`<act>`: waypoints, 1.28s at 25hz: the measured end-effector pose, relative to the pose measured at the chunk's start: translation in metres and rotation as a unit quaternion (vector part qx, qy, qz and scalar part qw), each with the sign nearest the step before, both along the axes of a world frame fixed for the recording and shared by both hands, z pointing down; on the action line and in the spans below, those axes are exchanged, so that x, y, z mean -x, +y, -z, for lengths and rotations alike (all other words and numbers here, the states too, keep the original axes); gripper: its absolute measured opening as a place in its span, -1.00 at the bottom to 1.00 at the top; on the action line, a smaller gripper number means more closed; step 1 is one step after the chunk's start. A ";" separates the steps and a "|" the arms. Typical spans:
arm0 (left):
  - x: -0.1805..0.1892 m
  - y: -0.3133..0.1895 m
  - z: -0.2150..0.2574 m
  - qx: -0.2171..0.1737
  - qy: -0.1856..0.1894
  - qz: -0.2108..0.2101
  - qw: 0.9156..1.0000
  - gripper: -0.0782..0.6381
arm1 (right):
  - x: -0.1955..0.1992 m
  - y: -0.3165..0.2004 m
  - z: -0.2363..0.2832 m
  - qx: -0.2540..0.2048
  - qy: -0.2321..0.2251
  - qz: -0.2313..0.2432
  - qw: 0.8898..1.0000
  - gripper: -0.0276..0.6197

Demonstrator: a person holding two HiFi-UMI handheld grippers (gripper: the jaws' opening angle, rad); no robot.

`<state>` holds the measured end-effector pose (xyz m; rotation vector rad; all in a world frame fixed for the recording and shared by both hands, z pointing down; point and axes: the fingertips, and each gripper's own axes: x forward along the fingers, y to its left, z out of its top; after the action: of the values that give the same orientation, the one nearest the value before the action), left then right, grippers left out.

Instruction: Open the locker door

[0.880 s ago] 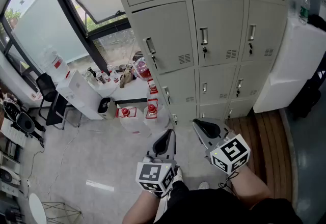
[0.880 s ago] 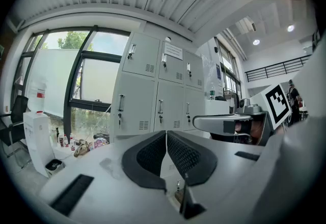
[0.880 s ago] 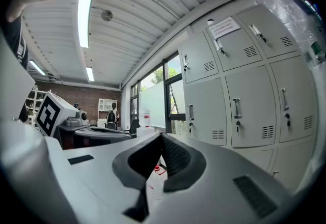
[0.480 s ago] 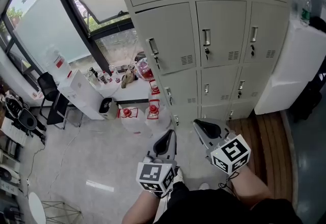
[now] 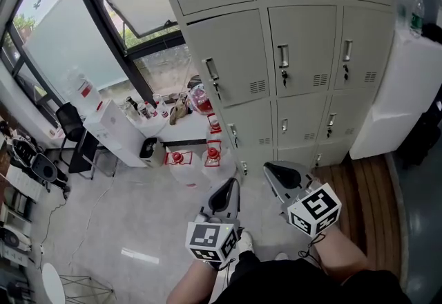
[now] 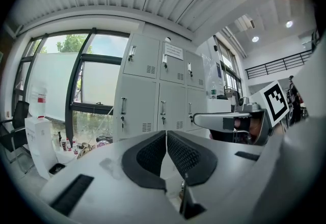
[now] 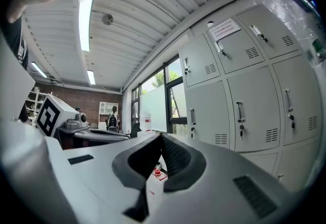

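Note:
A bank of grey lockers (image 5: 276,54) stands ahead, every door closed, each with a vertical handle (image 5: 283,56) and a key under it. Both grippers hang low in front of it, well short of any door. My left gripper (image 5: 232,185) is shut and empty, its black pads (image 6: 153,154) meeting at the tip (image 6: 166,134). My right gripper (image 5: 273,170) is also shut with nothing in it (image 7: 161,139). The lockers (image 6: 160,98) fill the middle of the left gripper view and the right half of the right gripper view (image 7: 239,101).
Water jugs with red caps (image 5: 207,156) and small bottles sit on the floor by the lockers' left end. A white box (image 5: 114,126) and an office chair (image 5: 72,126) stand near the windows. A white unit (image 5: 400,88) flanks the lockers' right side.
The head view has shifted a little: the lockers sit slightly lower and nearer in frame. Both grippers stay shut and keep almost the same places.

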<state>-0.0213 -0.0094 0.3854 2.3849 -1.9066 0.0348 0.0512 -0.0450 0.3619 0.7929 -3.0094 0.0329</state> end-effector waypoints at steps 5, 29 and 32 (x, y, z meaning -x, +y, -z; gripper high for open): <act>0.002 -0.011 0.005 -0.004 -0.002 0.003 1.000 -0.72 | 0.003 -0.011 0.005 -0.004 -0.001 0.007 1.000 -0.75; 0.016 -0.075 0.014 -0.002 -0.007 0.036 0.999 -0.72 | -0.002 -0.081 0.008 0.006 -0.014 0.009 1.000 -0.75; 0.022 -0.087 0.012 -0.003 -0.007 0.034 0.999 -0.72 | 0.003 -0.091 0.008 0.006 -0.017 0.007 1.000 -0.75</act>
<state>-0.0435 -0.0965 0.3732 2.3271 -1.9951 0.0406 0.0482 -0.1362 0.3544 0.7790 -3.0429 0.0639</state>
